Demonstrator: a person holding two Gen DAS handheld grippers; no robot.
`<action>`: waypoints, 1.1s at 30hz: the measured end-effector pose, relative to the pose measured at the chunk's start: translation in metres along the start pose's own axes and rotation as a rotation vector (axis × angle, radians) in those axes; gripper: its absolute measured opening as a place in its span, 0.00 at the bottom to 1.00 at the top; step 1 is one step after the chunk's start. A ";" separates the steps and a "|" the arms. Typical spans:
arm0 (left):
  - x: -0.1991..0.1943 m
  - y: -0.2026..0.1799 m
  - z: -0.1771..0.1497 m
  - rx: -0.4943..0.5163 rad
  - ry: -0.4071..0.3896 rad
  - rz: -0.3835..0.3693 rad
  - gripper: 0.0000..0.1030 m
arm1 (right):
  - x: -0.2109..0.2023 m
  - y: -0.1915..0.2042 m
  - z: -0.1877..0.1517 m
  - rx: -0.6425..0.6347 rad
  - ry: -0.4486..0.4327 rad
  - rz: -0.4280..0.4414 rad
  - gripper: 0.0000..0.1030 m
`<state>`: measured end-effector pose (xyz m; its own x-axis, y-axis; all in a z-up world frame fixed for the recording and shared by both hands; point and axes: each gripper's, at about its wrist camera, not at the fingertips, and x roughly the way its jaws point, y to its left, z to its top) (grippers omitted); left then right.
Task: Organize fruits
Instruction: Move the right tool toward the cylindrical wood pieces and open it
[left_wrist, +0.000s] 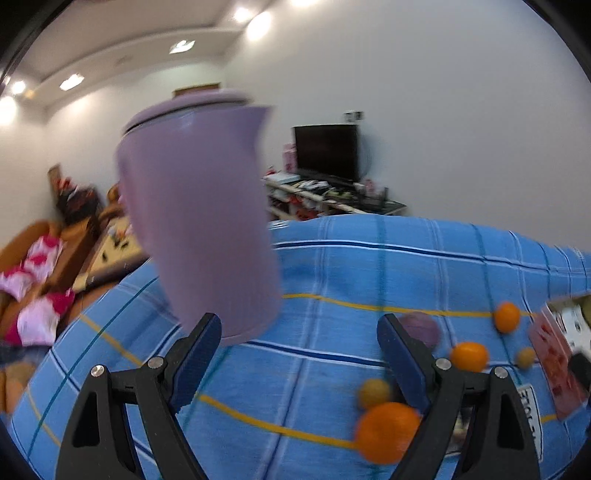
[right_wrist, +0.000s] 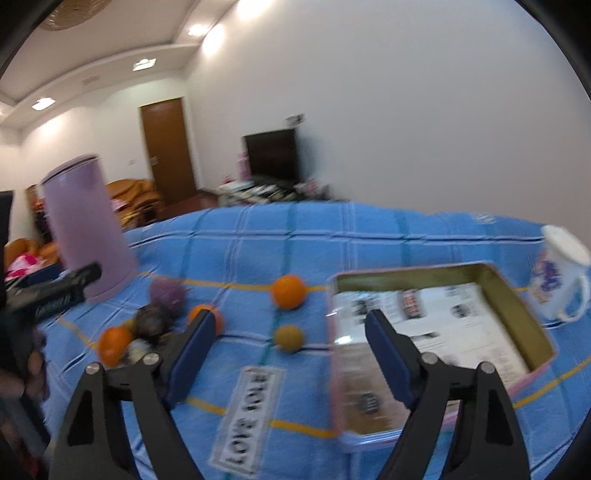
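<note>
Several fruits lie on the blue checked cloth (right_wrist: 369, 236): an orange (right_wrist: 289, 291), a small brownish-yellow fruit (right_wrist: 289, 336), a purple fruit (right_wrist: 168, 293), and a cluster with oranges (right_wrist: 112, 345) and dark fruits (right_wrist: 151, 321). An open pink tin box (right_wrist: 532, 332) lined with printed paper sits to the right. My right gripper (right_wrist: 288, 332) is open and empty above the cloth between fruits and box. My left gripper (left_wrist: 299, 332) is open and empty, with an orange (left_wrist: 386, 430) and a purple fruit (left_wrist: 421, 326) near its right finger.
A tall lilac lidded canister (left_wrist: 199, 221) stands at the cloth's left, also in the right wrist view (right_wrist: 86, 225). A white mug (right_wrist: 561, 273) stands right of the box. A "LOVE" label (right_wrist: 247, 417) is on the cloth. A room with TV and sofa lies behind.
</note>
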<state>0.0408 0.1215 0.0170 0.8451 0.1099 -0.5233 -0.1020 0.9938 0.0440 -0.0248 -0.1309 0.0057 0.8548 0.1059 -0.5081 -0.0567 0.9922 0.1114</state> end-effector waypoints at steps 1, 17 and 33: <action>0.001 0.006 0.000 -0.015 0.007 0.004 0.85 | 0.003 0.005 -0.001 -0.006 0.023 0.050 0.83; 0.003 -0.024 -0.024 0.156 0.179 -0.171 0.85 | 0.050 0.065 -0.027 -0.137 0.352 0.228 0.67; 0.009 -0.030 -0.031 0.119 0.291 -0.358 0.84 | 0.081 0.069 -0.014 -0.134 0.364 0.130 0.68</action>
<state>0.0355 0.0919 -0.0155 0.6320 -0.2322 -0.7394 0.2440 0.9651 -0.0945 0.0335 -0.0528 -0.0400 0.5990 0.2238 -0.7688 -0.2392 0.9663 0.0949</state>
